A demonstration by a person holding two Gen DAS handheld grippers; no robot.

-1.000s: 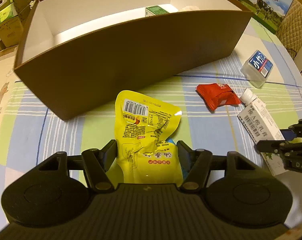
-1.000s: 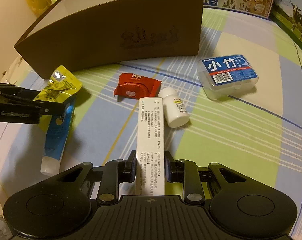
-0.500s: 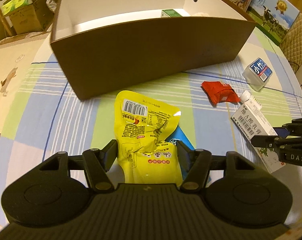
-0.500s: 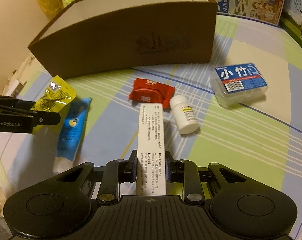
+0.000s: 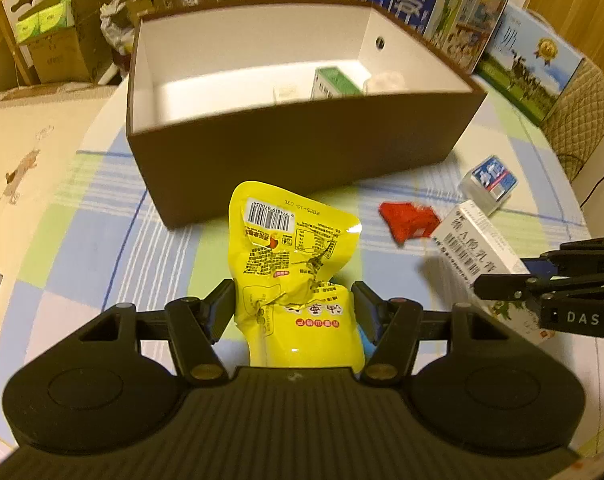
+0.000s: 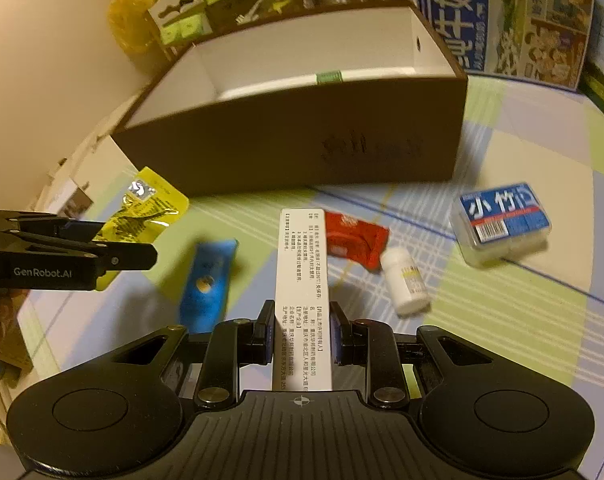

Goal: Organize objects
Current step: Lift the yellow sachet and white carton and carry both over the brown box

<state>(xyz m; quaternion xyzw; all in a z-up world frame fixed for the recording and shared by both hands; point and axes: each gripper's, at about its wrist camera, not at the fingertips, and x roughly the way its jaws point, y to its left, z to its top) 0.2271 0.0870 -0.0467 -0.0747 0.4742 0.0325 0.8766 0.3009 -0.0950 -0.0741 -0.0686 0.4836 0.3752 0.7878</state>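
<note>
My left gripper [image 5: 293, 300] is shut on a yellow snack pouch [image 5: 293, 248], held above the checked tablecloth in front of the brown box [image 5: 302, 148]. My right gripper [image 6: 302, 320] is shut on a long white medicine carton [image 6: 302, 280], also lifted. From the right wrist view the left gripper [image 6: 113, 254] shows at the left with the pouch [image 6: 141, 212]. The box has a white inside and holds a green-white carton [image 5: 332, 82] and a pale item [image 5: 386, 80].
On the cloth lie a red packet [image 6: 354, 240], a white pill bottle [image 6: 406, 284], a blue tube [image 6: 205, 284] and a clear case with a blue label [image 6: 502, 220]. Milk cartons [image 5: 434, 12] stand behind the box. Cardboard boxes [image 5: 53, 40] are stacked at the back left.
Both grippers have risen with their loads, and the box's inside now shows more. The blue tube stays on the cloth below.
</note>
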